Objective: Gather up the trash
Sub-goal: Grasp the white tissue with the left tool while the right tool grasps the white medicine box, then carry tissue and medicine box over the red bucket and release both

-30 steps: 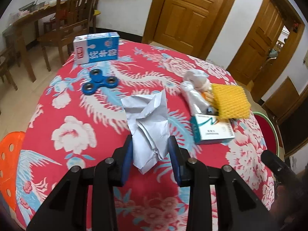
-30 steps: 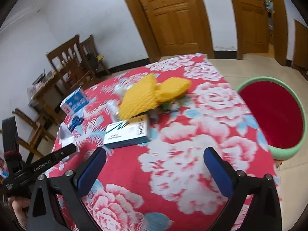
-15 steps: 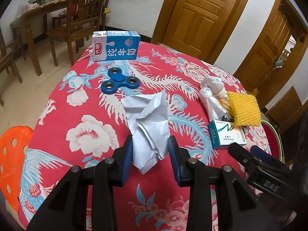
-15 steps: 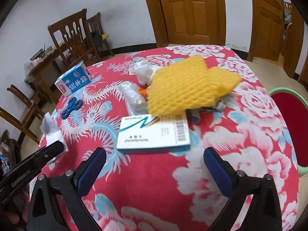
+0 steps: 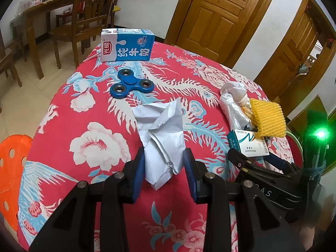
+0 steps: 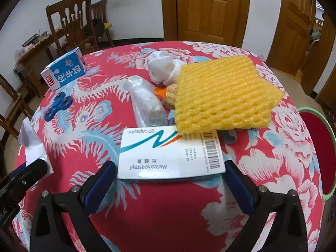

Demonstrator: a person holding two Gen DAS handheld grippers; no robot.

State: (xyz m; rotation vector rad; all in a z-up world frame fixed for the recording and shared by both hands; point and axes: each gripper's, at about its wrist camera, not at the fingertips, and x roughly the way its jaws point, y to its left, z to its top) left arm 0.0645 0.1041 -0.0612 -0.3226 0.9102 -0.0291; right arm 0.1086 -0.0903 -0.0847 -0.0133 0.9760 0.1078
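Paper (image 5: 162, 134) sits clamped between your left gripper's (image 5: 164, 172) blue pads at the lower centre of the left view, its crumpled white sheet fanning up over the red flowered cloth (image 5: 100, 147). Your left jaws are closed on its lower end, both pads pressing its sides.

Your right gripper (image 6: 171, 183) stands wide open at the bottom of the right view, one pad on either side of the box (image 6: 170, 157), a white capsule carton with a teal and orange swoosh. The pads sit just beside its two near corners; you cannot tell from this view whether either one touches it, and nothing is gripped.

Above the box in the right view, the yellow foam net (image 6: 222, 96) overlaps its far edge. Left of the net lie a clear plastic bag (image 6: 147, 105) and a white wad (image 6: 162, 68), with something orange between them.

Toward the upper left of both views you have the milk carton (image 5: 127, 45) lying on its side and the blue spinner (image 5: 131, 83) just below it.

At the right edge of the right view, a green-rimmed red basin (image 6: 319, 147) sits beyond the table's edge. An orange stool (image 5: 10, 166) shows at the lower left of the left view.
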